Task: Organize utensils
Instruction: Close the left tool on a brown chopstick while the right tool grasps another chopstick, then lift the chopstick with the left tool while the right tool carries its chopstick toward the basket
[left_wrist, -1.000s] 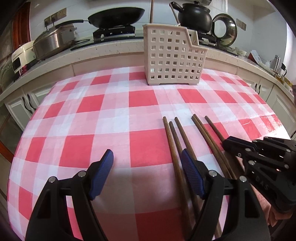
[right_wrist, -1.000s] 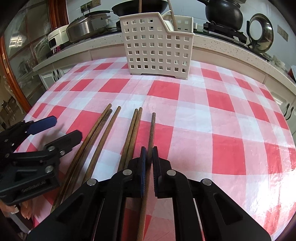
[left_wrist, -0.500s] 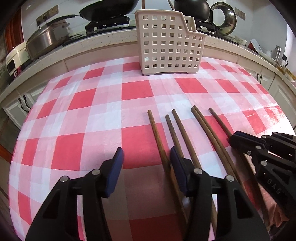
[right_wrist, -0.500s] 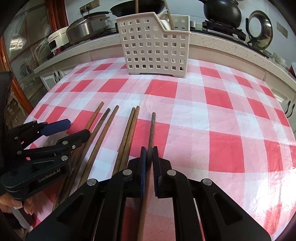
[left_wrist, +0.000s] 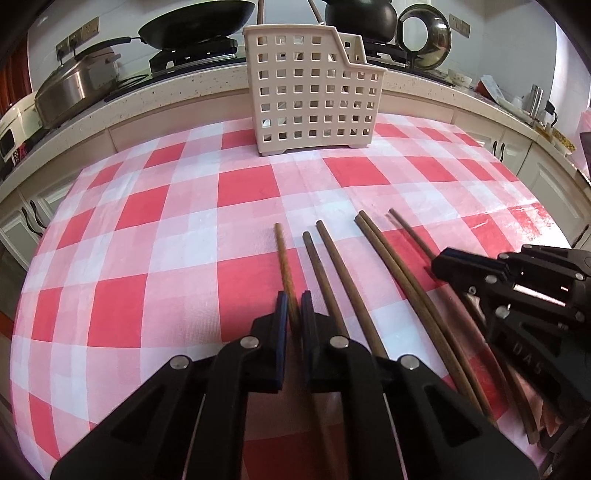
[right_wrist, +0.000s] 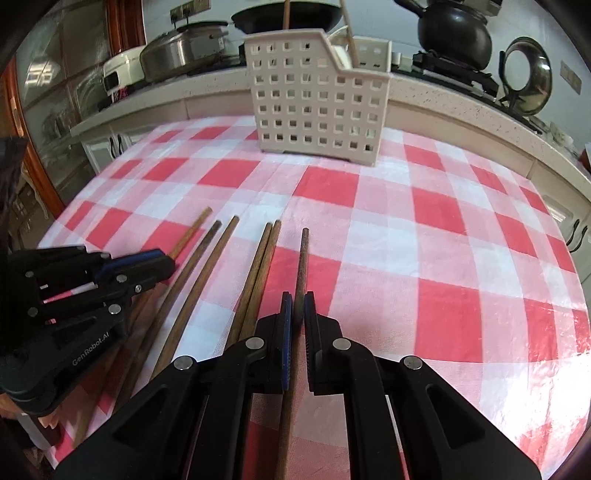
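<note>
Several brown wooden chopsticks lie side by side on the red-and-white checked tablecloth (left_wrist: 147, 258). My left gripper (left_wrist: 291, 306) is closing its jaws on the leftmost chopstick (left_wrist: 282, 251), and the blue pads press on its shaft. In the right wrist view my right gripper (right_wrist: 298, 299) is shut on the rightmost chopstick (right_wrist: 304, 254); my left gripper (right_wrist: 162, 262) shows at the left there. Two middle pairs (left_wrist: 332, 266) (left_wrist: 391, 266) lie loose between the grippers. A beige perforated utensil basket (left_wrist: 314, 92) stands upright at the table's far edge.
Behind the basket (right_wrist: 317, 96) runs a kitchen counter (left_wrist: 184, 88) with a black pan (left_wrist: 195, 22), a steel pot (left_wrist: 74, 85), a black kettle (right_wrist: 454, 33) and a steel lid (right_wrist: 528, 74). Two sticks rise behind the basket. White cabinets flank the table.
My left gripper slid right onto the leftmost chopstick and its jaws went from wide open to closed on it. The right gripper stayed still, gripping its chopstick.
</note>
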